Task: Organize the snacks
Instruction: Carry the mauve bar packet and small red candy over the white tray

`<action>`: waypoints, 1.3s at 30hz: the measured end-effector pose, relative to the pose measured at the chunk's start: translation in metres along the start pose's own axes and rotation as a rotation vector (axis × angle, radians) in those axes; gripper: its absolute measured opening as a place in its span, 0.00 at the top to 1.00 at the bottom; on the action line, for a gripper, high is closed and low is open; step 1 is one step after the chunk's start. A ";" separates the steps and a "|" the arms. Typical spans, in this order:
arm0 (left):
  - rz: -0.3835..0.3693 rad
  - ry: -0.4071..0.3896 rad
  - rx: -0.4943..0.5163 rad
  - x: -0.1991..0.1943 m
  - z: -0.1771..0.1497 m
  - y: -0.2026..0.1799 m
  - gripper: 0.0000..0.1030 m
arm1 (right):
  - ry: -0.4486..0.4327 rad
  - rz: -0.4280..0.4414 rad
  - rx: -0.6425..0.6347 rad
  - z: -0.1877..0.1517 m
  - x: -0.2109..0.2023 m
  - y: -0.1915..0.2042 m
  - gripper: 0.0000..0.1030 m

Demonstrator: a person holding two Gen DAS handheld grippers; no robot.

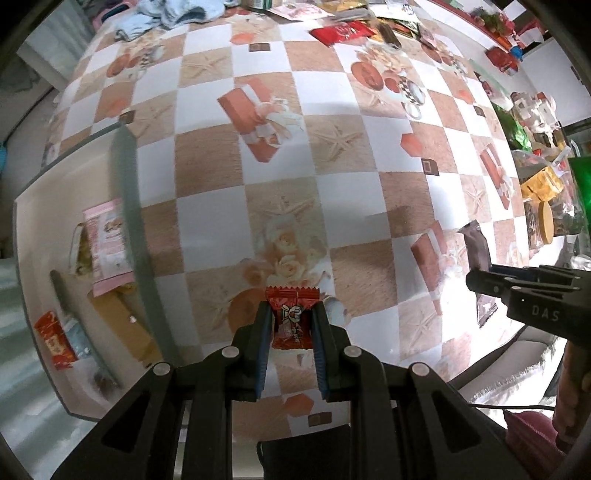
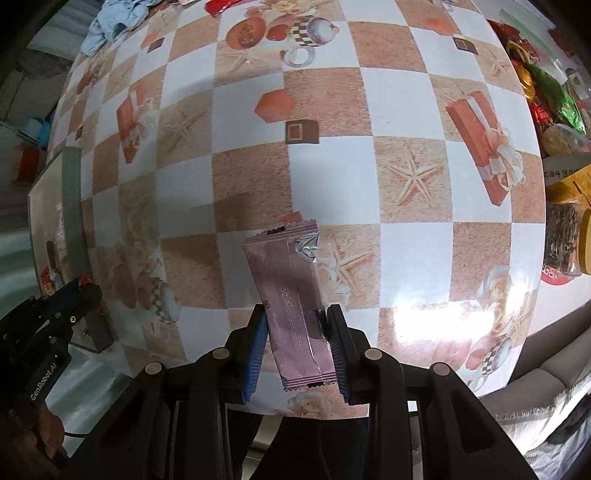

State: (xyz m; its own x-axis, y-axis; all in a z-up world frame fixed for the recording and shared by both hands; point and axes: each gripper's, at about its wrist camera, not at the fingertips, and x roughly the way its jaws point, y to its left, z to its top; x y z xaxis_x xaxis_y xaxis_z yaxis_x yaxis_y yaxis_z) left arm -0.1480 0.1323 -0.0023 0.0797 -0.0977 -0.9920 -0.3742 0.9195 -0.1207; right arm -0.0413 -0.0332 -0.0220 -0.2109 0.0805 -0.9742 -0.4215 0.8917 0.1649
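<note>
2 claws, each loaded with 1 snack. Left claw [image 1: 291,325] clamps a red candy [image 1: 291,317] across its width, wrapper end poking out past the tips, held above the near part of the worktop [image 1: 221,166]. Right claw [image 2: 297,332] pinches a pink bar [image 2: 291,295] near its lower third; most of the bar sticks out forward and tilts a bit left, foil corner peeled at the top. Side grip on both probably so each wrapper can drop flat on release.

Likely target: the white bin [image 1: 40,206] at the left worktop edge, grey rim [image 1: 129,206] facing the claws. It already holds a pink packet [image 1: 107,243], a red packet [image 1: 55,339] and others too blurred to name, so sorting looks partly done.

Room: middle of the worktop is bare checked cloth, wide open for moving. Left claw sits near the bin, just right of its rim; it needs to clear that rim to get over the opening. Right claw is well right of the bin, with the left claw between them, so crossing could clash. More snacks pile along the far edge [image 1: 343,31] and right edge [image 1: 543,184]. Near worktop edge is just under both claws; a drop here might slide off.
</note>
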 end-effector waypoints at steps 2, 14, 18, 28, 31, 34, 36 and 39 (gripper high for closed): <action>0.002 -0.011 -0.007 -0.010 -0.004 0.008 0.78 | -0.004 -0.002 -0.014 0.001 -0.007 0.000 0.67; 0.014 -0.074 -0.065 -0.015 -0.022 0.023 0.78 | -0.045 -0.023 -0.113 -0.006 -0.027 0.035 0.67; 0.019 -0.094 -0.094 -0.020 -0.028 0.034 0.78 | -0.053 -0.032 -0.145 -0.007 -0.033 0.047 0.67; 0.025 -0.120 -0.165 -0.028 -0.042 0.065 0.78 | -0.062 -0.047 -0.239 -0.013 -0.028 0.093 0.67; 0.028 -0.126 -0.188 -0.030 -0.046 0.075 0.78 | -0.063 -0.050 -0.266 -0.013 -0.028 0.105 0.67; 0.028 -0.130 -0.209 -0.031 -0.051 0.084 0.78 | -0.064 -0.054 -0.293 -0.014 -0.029 0.118 0.67; 0.029 -0.134 -0.223 -0.032 -0.053 0.090 0.78 | -0.065 -0.055 -0.310 -0.015 -0.028 0.126 0.67; 0.030 -0.140 -0.244 -0.034 -0.056 0.099 0.78 | -0.068 -0.055 -0.335 -0.015 -0.028 0.138 0.67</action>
State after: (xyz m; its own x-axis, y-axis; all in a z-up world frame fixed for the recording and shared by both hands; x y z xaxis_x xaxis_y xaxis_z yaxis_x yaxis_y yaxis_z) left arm -0.2398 0.2049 0.0175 0.1861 -0.0029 -0.9825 -0.5880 0.8008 -0.1138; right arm -0.1070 0.0813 0.0309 -0.1252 0.0759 -0.9892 -0.6992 0.7006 0.1422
